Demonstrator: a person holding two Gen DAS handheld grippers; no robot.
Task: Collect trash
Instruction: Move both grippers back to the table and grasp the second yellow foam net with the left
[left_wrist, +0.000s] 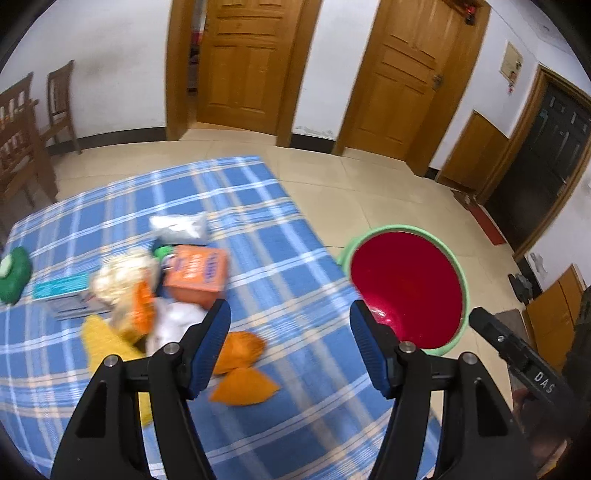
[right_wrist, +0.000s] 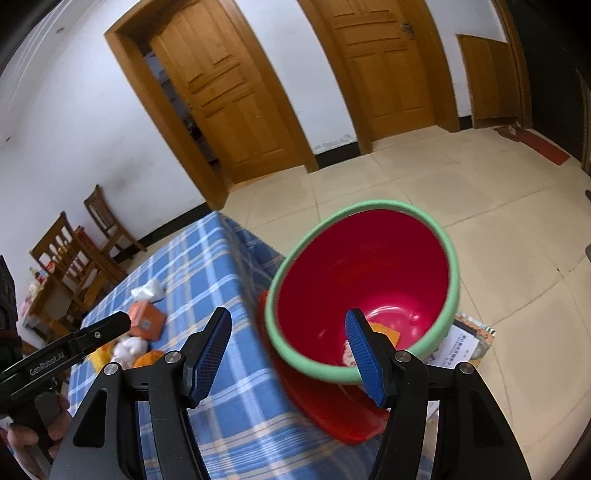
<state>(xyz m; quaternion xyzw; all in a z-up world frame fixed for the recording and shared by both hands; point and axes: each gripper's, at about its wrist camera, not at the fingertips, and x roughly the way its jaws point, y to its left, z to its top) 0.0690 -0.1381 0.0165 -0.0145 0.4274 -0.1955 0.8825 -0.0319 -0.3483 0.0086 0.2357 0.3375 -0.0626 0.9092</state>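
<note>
Beside the table's (left_wrist: 280, 258) right edge, on the floor: bin (left_wrist: 406, 288), red inside, green rim, mouth up; some scraps already at its bottom.

- Left tongs (left_wrist: 290, 345): released, nothing between the jaws; poised over the table near its bin-side edge.
- Right tongs (right_wrist: 288, 352): released, empty; poised over the bin's near rim, at the table's edge.
- Trash, on the table, left of the bin:
  - orange peels (left_wrist: 242, 365), two pieces, closest to the left tongs, just below and left of the jaws;
  - carton (left_wrist: 197, 275), orange, farther in;
  - white paper (left_wrist: 177, 321) and a pale crumpled bag (left_wrist: 123, 273), beside the carton;
  - yellow wrapper (left_wrist: 101, 341), at the pile's near side;
  - clear bag (left_wrist: 181, 227), beyond the carton.
- Green item (left_wrist: 14, 275): far left of the table; kind unclear.

Judgement: the peels lie away from the bin, on the left tongs' side. Left hand is nearer and better placed. Peels lie flat, with no clear long axis through the blur.
</note>
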